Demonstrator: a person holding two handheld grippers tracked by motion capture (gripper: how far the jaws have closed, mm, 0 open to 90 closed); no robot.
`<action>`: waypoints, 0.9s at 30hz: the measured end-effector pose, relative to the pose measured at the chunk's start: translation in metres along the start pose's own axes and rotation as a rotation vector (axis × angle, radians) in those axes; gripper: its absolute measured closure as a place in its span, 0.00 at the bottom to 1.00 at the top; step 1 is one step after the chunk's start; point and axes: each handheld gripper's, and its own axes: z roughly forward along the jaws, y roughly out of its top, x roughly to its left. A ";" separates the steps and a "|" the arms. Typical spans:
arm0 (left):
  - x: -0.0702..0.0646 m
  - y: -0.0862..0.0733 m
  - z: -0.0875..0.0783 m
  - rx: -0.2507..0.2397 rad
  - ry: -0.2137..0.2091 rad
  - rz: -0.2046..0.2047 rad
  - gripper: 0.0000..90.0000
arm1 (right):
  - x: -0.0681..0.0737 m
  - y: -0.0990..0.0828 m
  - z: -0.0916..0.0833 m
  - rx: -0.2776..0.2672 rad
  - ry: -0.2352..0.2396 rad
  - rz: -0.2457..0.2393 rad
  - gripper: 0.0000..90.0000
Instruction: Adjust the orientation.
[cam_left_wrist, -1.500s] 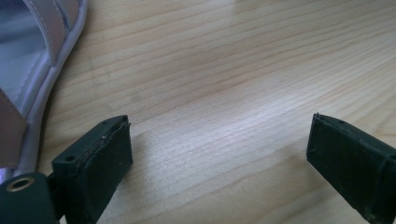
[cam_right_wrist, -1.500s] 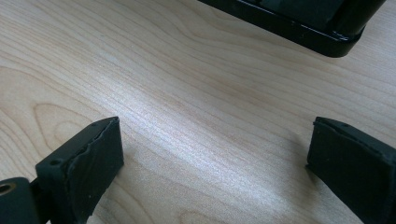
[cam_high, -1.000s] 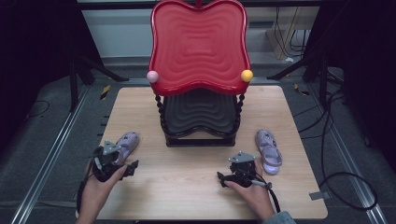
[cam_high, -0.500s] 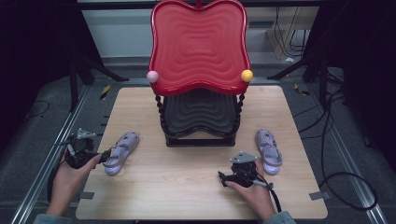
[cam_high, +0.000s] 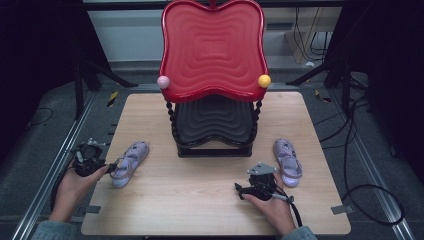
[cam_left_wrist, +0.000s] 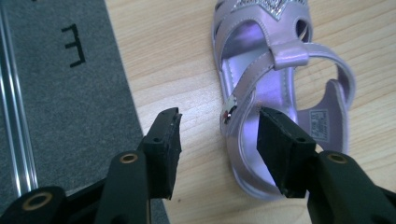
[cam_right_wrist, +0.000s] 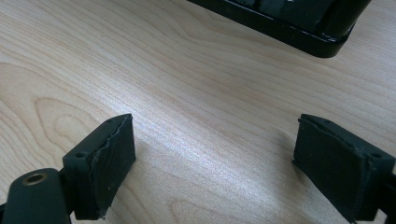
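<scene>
A: Bench first, since it carries everything: we see a pale wooden top with a tiered stand at its back middle, a wavy red tray on top and a dark tray below it.

B: We also note a pink ball and a yellow ball at the red tray's front corners. What of the shoes?

A: We count two lilac sandals. The left sandal lies near the bench's left edge, toe pointing toward the stand. The right sandal lies to the right of the stand's foot, well apart from the first.

B: And the left claw?

A: We find it at the heel end of the left sandal. In the left gripper view its jaws stand at a middling gap and have just been closing; one side of the left sandal, by the heel, is between them. One pad is over the insole and the other over the bare wood. We cannot see the pads pressing on it.

B: The right claw?

A: We see it low over the bench, just beside the right sandal, jaws wide and slightly narrowing, with nothing between them but wood grain.
</scene>
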 end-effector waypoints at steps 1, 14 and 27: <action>0.000 0.001 0.004 0.013 -0.006 0.005 0.58 | 0.000 0.000 0.000 -0.002 0.003 -0.001 0.15; 0.001 0.002 0.021 0.059 -0.062 -0.018 0.90 | 0.000 0.000 -0.001 -0.002 0.006 -0.002 0.16; -0.075 0.002 -0.024 -0.060 -0.178 0.158 0.91 | 0.000 0.000 -0.001 -0.003 0.006 -0.002 0.16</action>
